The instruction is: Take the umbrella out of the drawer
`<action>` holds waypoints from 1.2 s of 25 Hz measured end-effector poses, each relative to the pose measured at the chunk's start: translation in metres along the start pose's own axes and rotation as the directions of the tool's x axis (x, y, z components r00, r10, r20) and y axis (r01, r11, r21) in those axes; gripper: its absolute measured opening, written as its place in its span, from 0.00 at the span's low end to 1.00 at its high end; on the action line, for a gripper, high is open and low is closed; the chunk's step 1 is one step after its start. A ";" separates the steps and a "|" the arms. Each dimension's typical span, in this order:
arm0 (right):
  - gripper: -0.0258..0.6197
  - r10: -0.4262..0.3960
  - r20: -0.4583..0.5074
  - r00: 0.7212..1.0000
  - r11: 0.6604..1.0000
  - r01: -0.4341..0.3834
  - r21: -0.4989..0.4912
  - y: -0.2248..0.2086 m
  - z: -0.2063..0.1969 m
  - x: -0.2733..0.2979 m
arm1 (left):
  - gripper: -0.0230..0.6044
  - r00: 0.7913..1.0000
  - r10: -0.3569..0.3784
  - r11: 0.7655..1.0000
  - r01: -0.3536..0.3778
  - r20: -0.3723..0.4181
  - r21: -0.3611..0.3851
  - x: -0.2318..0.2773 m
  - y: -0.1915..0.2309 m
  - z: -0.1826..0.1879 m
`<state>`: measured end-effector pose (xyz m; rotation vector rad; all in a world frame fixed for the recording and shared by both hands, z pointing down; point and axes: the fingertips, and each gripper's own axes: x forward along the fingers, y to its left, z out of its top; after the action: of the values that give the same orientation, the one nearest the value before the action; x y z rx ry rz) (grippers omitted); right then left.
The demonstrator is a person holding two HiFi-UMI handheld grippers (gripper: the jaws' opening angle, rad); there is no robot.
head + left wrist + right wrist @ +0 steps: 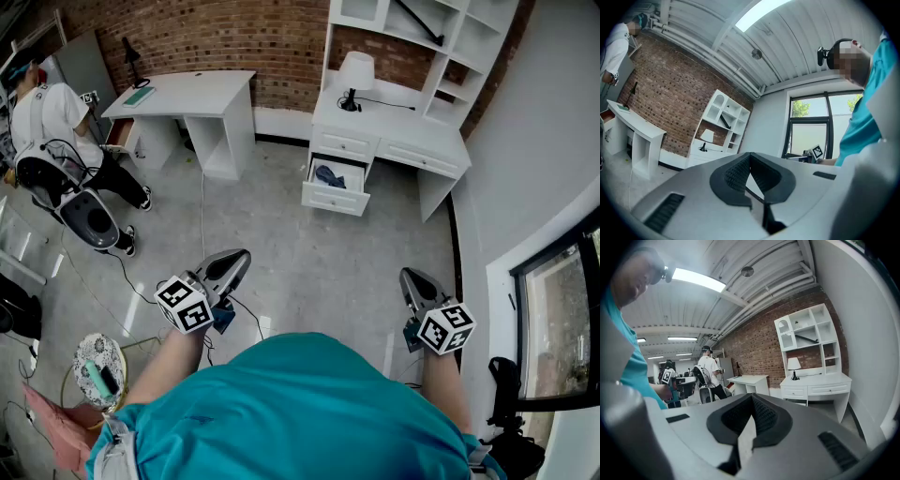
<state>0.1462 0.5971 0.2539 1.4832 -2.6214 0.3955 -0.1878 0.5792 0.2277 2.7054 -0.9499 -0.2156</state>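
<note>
Across the room, a white desk with a hutch (389,127) has one drawer (335,199) pulled open. In it lies a dark blue folded umbrella (329,175). My left gripper (241,255) and my right gripper (408,276) are held out over the grey floor, well short of the drawer, both pointing toward the desk. Each is shut with nothing between its jaws: the left gripper view (750,155) and the right gripper view (751,397) show black pads meeting at the tip. The drawer is not visible in either gripper view.
A table lamp (355,75) stands on the hutch desk. A second white desk (192,94) sits at the back left, with a person in white (47,117) beside it. Cables trail across the floor (202,216). A small round stool (98,367) is at my left; a window (562,309) at my right.
</note>
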 end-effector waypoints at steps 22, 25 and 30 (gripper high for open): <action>0.07 0.008 0.035 0.999 0.999 -0.006 -0.043 -0.070 0.010 -0.069 | 0.06 1.000 -0.028 1.000 0.028 -0.001 0.013 0.072 -0.084 -0.028; 0.07 0.011 0.036 0.999 0.999 -0.009 -0.050 -0.076 0.009 -0.073 | 0.06 0.999 -0.034 0.999 0.034 -0.012 0.008 0.081 -0.088 -0.031; 0.07 0.009 0.028 1.000 0.999 -0.008 -0.034 -0.087 0.008 -0.067 | 0.06 0.999 -0.034 0.999 0.034 -0.016 -0.005 0.093 -0.079 -0.031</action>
<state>0.2559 0.6078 0.2471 1.4785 -2.6434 0.3319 -0.0620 0.5861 0.2293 2.7158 -0.8987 -0.2024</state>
